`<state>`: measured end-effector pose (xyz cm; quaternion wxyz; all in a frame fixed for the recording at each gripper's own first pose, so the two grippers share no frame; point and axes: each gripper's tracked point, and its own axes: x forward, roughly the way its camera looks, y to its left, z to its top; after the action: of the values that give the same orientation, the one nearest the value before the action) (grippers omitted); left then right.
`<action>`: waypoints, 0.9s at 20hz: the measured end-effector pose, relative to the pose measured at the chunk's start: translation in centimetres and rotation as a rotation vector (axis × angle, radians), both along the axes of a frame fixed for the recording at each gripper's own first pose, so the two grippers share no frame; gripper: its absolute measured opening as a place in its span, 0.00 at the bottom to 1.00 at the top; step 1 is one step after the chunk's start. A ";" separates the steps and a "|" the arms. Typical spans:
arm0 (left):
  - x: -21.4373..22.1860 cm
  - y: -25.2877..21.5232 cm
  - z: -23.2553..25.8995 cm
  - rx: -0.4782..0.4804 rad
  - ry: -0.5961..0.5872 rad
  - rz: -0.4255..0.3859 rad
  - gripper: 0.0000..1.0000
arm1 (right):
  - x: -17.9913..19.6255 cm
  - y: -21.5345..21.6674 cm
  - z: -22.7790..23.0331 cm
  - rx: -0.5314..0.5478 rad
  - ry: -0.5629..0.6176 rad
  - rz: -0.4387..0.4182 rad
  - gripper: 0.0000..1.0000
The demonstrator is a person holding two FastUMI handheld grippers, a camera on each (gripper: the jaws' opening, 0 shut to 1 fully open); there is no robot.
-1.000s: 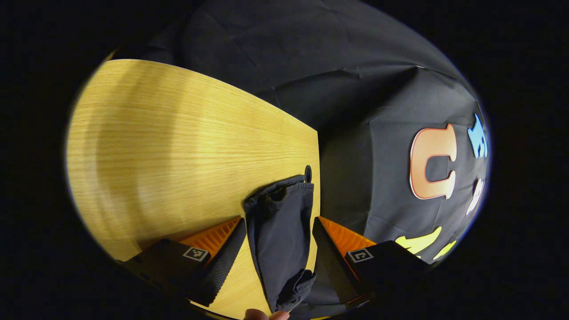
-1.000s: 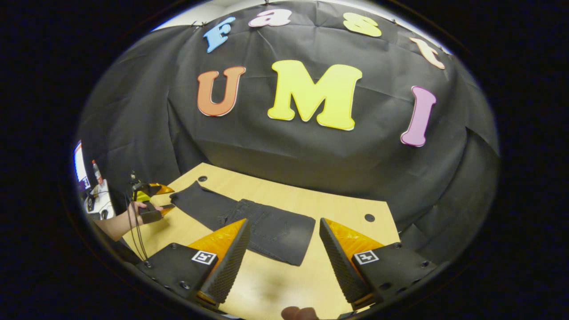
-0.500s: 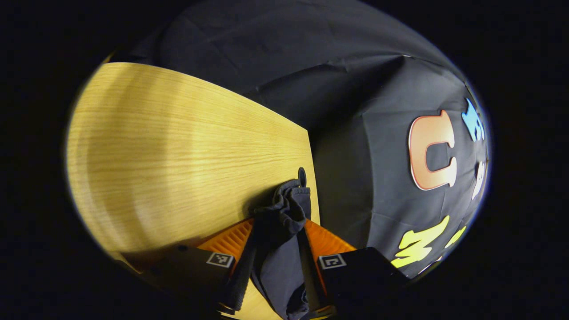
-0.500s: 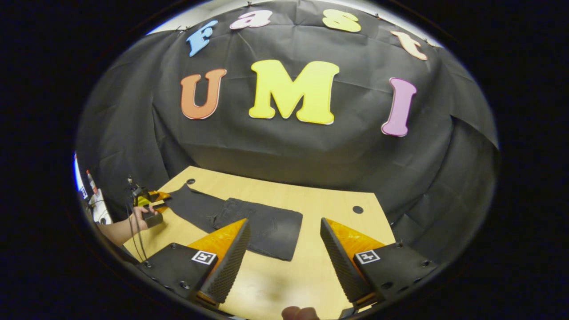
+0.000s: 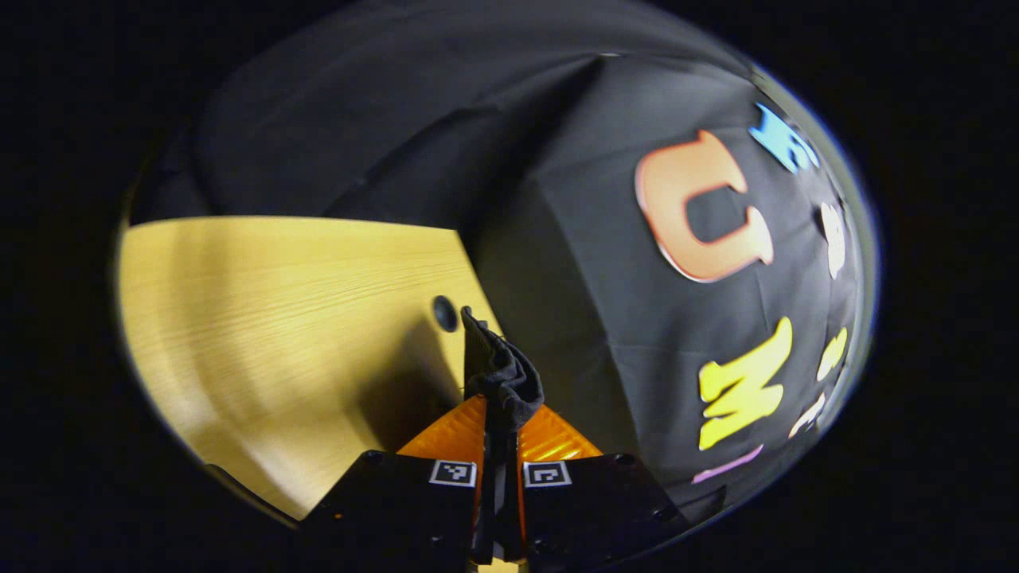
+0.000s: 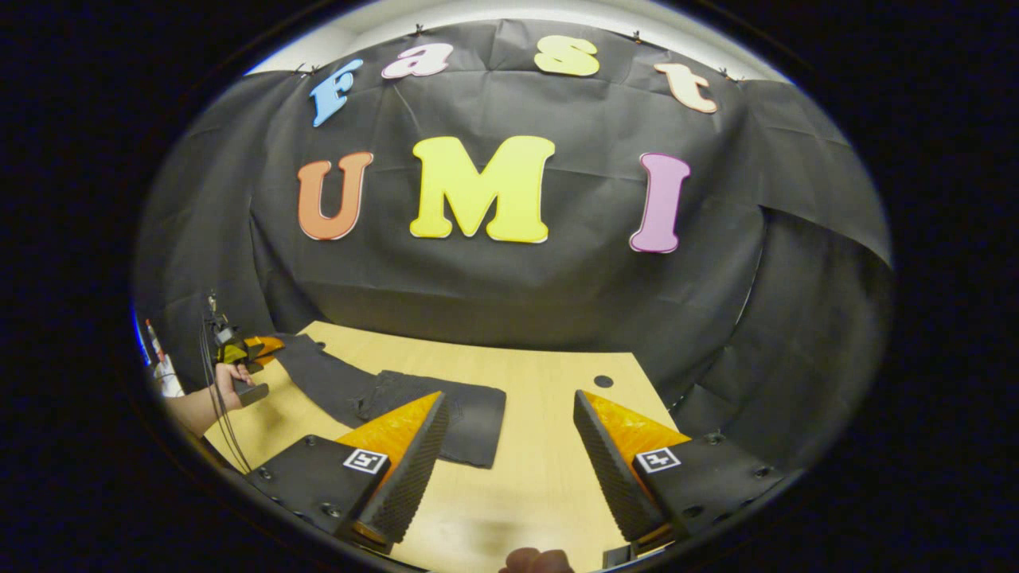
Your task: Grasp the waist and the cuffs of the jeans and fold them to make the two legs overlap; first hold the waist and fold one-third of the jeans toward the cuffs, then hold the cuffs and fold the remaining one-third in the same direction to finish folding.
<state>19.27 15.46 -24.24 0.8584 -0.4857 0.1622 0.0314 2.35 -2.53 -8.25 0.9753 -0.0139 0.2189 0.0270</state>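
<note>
At table [image 5: 263,294] edge, cuffs [image 5: 500,374] are pinched by left gripper [image 5: 500,434], apparently lifted; right gripper [image 6: 509,446] is held spread.

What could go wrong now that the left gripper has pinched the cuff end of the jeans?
The left gripper pinches only a small bunched wad of the jeans, so the cloth could slip out when lifted. That grip sits close to the table edge, so a dropped cuff might slide off. The right gripper is open above the table, holding nothing, so the folded part of the jeans could drag when the cuff is pulled over.
</note>
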 end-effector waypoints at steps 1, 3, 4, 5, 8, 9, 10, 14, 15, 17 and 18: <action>0.4 -1.8 2.0 0.063 -0.035 -0.041 0.08 | -0.2 -0.3 0.0 0.007 -0.005 -0.003 0.95; 0.6 -5.9 5.4 0.177 -0.098 -0.136 0.07 | -1.1 -1.3 0.3 -0.007 -0.020 -0.012 0.95; 0.4 -8.3 6.9 0.233 -0.128 -0.181 0.08 | -1.7 -1.9 0.8 -0.021 -0.036 -0.021 0.99; 0.6 -10.8 8.4 0.290 -0.158 -0.228 0.08 | -2.3 -2.7 1.2 -0.028 -0.047 -0.031 0.97; 0.9 -18.5 10.5 0.438 -0.236 -0.361 0.07 | -4.1 -5.1 2.0 -0.024 -0.065 -0.082 0.97; 1.5 -21.2 9.8 0.473 -0.249 -0.408 0.07 | -4.7 -6.1 2.3 -0.024 -0.070 -0.103 0.97; 2.0 -23.7 8.5 0.501 -0.244 -0.455 0.07 | -5.2 -7.1 2.6 -0.030 -0.074 -0.129 0.95; 2.9 -32.0 0.6 0.630 -0.246 -0.621 0.07 | -7.6 -11.2 3.4 -0.035 -0.092 -0.242 0.97; 3.0 -33.2 -1.1 0.667 -0.245 -0.646 0.07 | -8.0 -12.2 3.4 -0.040 -0.088 -0.264 0.95; 3.3 -36.2 -4.1 0.726 -0.233 -0.694 0.07 | -8.9 -13.6 3.2 -0.046 -0.081 -0.298 0.97; 3.5 -37.4 -5.5 0.751 -0.219 -0.715 0.07 | -9.1 -14.3 3.1 -0.048 -0.074 -0.310 0.97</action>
<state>22.78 -21.96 -29.76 0.9423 -0.0594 0.2048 -0.2582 -6.76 -16.78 -5.19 0.9745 -0.0044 0.1832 -0.1297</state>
